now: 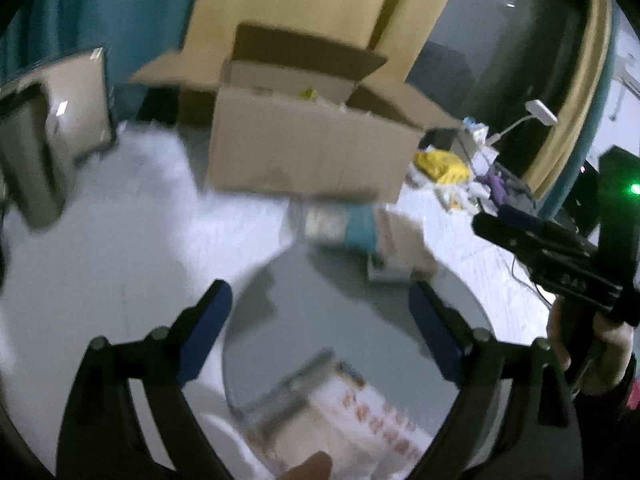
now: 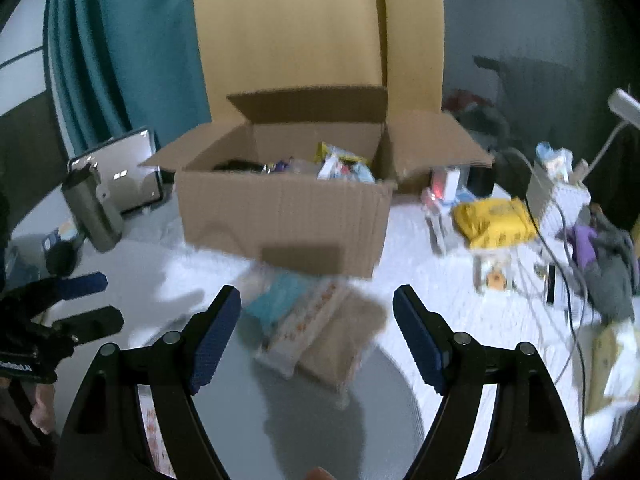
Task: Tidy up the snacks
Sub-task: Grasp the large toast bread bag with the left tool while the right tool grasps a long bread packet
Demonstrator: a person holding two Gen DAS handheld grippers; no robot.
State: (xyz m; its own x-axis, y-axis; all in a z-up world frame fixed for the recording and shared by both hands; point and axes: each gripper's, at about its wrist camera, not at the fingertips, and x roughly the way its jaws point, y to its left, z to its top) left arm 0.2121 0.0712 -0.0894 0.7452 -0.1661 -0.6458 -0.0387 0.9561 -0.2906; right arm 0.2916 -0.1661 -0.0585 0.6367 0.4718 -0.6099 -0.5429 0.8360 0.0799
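Observation:
An open cardboard box [image 2: 288, 220] stands on the white surface with several snack packs [image 2: 340, 168] inside. In front of it lies a blurred pile: a teal pack [image 2: 284, 292], a white pack with orange prints [image 2: 308, 328] and a tan pack [image 2: 344, 340]. My right gripper [image 2: 318, 312] hovers open just short of that pile, nothing between its fingers. My left gripper [image 1: 322, 308] is open and empty too, above a grey round mat [image 1: 360, 320]. Below it lies another white orange-printed pack [image 1: 360, 412]. The pile [image 1: 360, 236] and the box [image 1: 312, 148] lie ahead of it. Each gripper shows in the other's view: right gripper [image 1: 496, 222], left gripper [image 2: 106, 300].
A yellow bag [image 2: 496, 220], cables and small clutter crowd the right side. A grey bottle [image 2: 92, 208] and a leaning framed panel [image 2: 132, 168] stand at the left. Teal curtain and a wooden panel rise behind the box. A hand [image 1: 600, 352] holds the right gripper.

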